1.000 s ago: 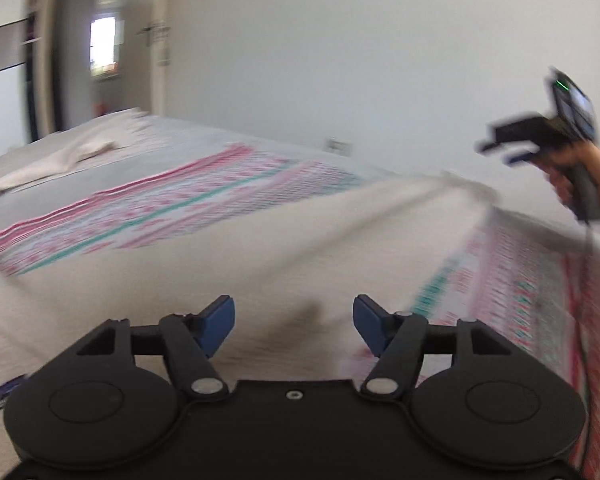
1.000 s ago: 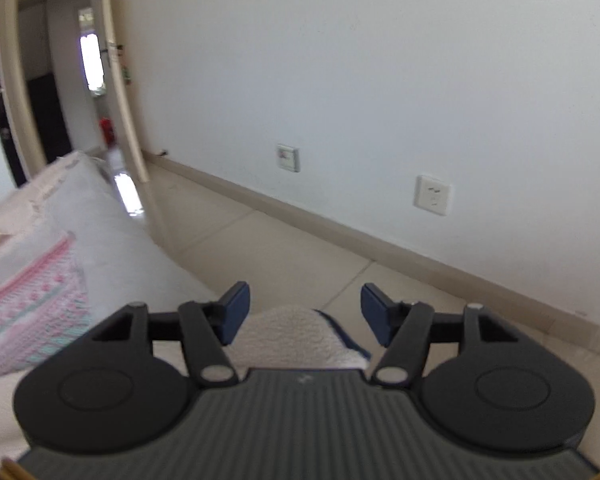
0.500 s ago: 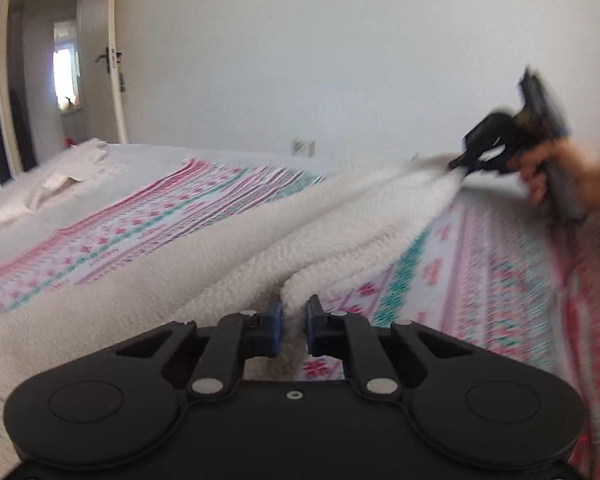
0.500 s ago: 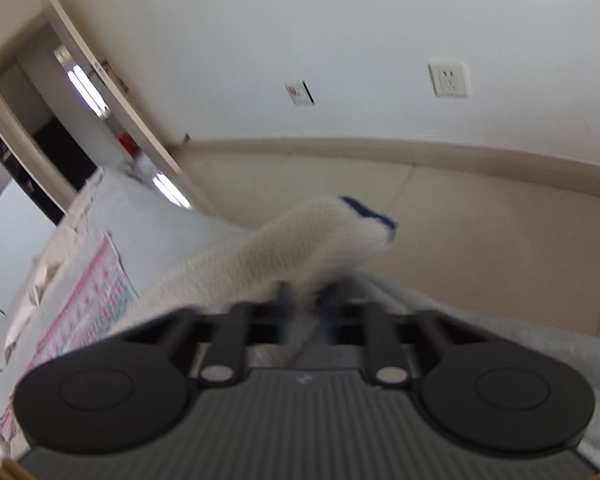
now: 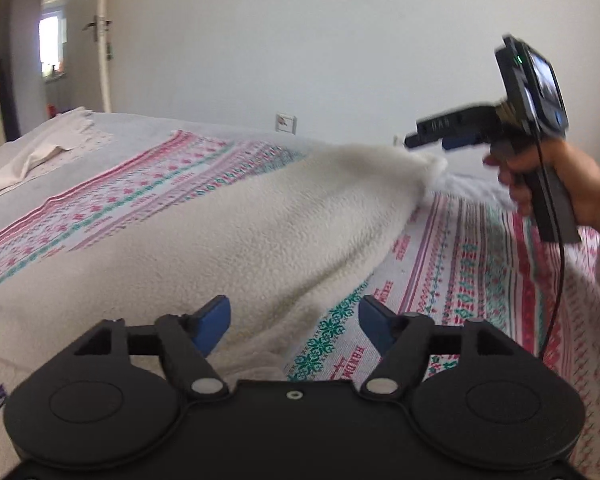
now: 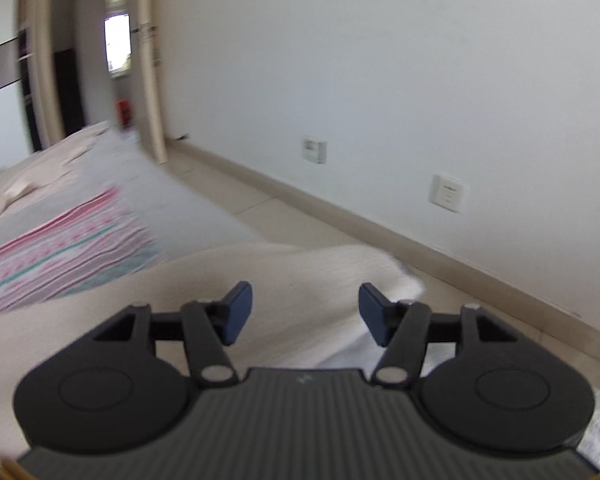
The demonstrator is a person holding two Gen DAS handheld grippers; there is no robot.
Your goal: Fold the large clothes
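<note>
In the left wrist view, the left claw point(image 5: 294, 322) is wide apart, with its two blue pads point(image 5: 211, 324) spread and nothing between them. It hangs low over the blanket point(image 5: 260, 232), which lies on the bed point(image 5: 100, 148). The blanket has a cream fleece side and a printed side with pink, green and purple bands. The fleece side is turned over the printed side, so a thick fold runs from near the left claw up to the far right. On the right, the printed side point(image 5: 480, 264) is bare and flat. At the far end of the fold, the right claw point(image 5: 432, 140) is just beside the fleece corner point(image 5: 428, 160), and a hand point(image 5: 540, 176) holds its grip. A black cable hangs down from it. This part is blurred, so from here I cannot tell whether its fingers touch the cloth. A beige cloth point(image 5: 32, 156) lies at the far left end of the bed, near the doorway point(image 5: 48, 52).

In the right wrist view, the right claw point(image 6: 304, 312) is also wide, and nothing is between its blue pads point(image 6: 238, 310). The cream fleece of the blanket point(image 6: 228, 280) lies under and in front of it, with its far corner point(image 6: 404, 276) at the edge of the bed, over the tiled floor point(image 6: 300, 216). The printed bands point(image 6: 60, 248) show on the left. Two wall sockets point(image 6: 446, 193) sit on the white wall above the skirting.
</note>
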